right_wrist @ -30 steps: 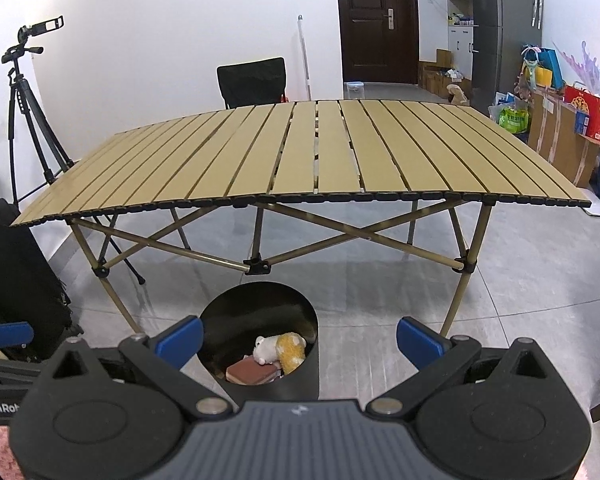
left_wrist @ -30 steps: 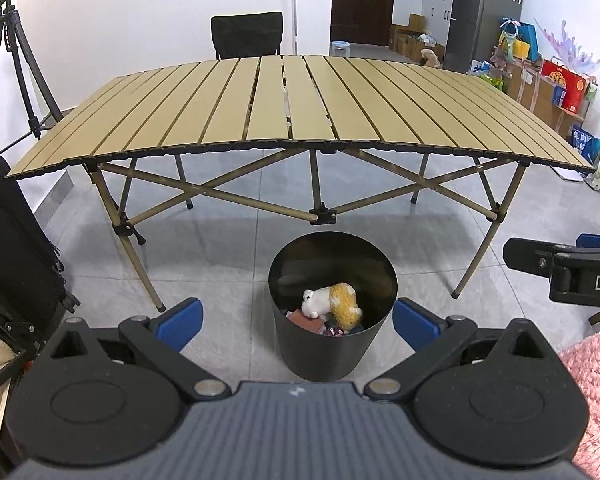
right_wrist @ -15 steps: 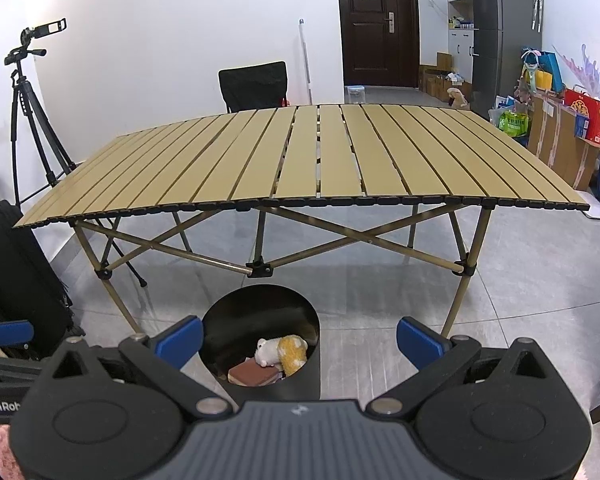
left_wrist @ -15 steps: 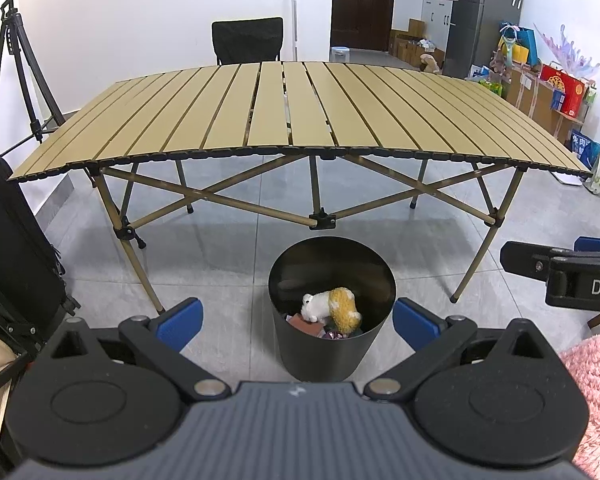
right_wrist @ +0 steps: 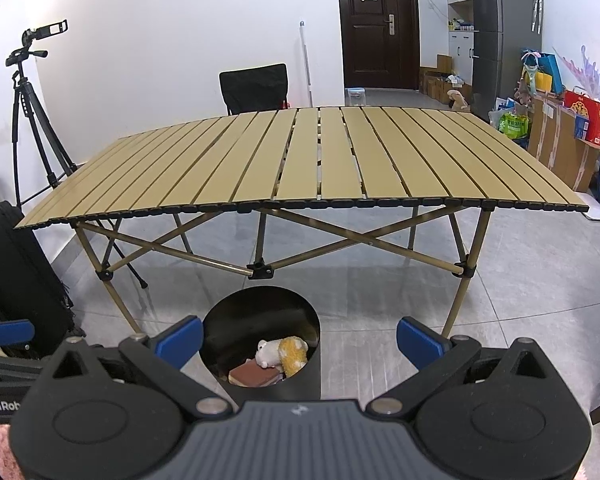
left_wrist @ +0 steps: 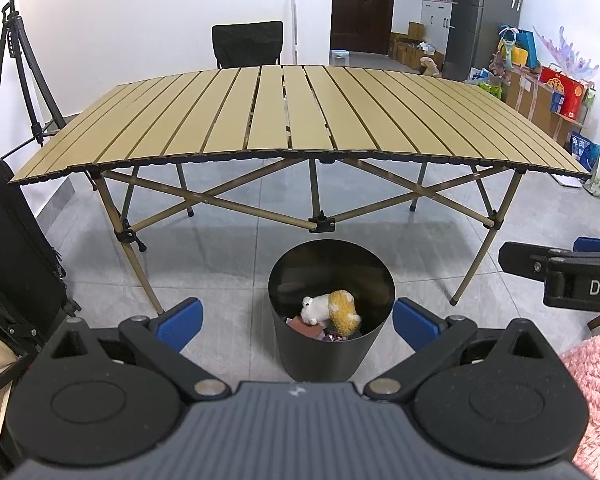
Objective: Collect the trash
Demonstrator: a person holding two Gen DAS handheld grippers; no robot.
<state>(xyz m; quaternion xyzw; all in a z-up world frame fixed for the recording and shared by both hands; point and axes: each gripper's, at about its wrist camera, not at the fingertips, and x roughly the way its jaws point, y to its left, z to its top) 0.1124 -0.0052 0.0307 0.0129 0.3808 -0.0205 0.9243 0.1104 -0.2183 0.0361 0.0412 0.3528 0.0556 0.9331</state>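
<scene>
The left gripper (left_wrist: 296,322) is held level with its jaws spread wide, nothing between the blue fingertips (left_wrist: 180,322). The right gripper (right_wrist: 298,340) is likewise level, empty and wide apart. Each appears at the other's outer edge, side by side.

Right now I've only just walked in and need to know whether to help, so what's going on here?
A person holds both grippers open and empty above a black bin on the floor in front of a folding slatted table. The left gripper and right gripper carry nothing. In the bin lie a white-and-yellow plush toy and a brown block-like item. The tabletop shows nothing on it, so collecting looks done.
</scene>
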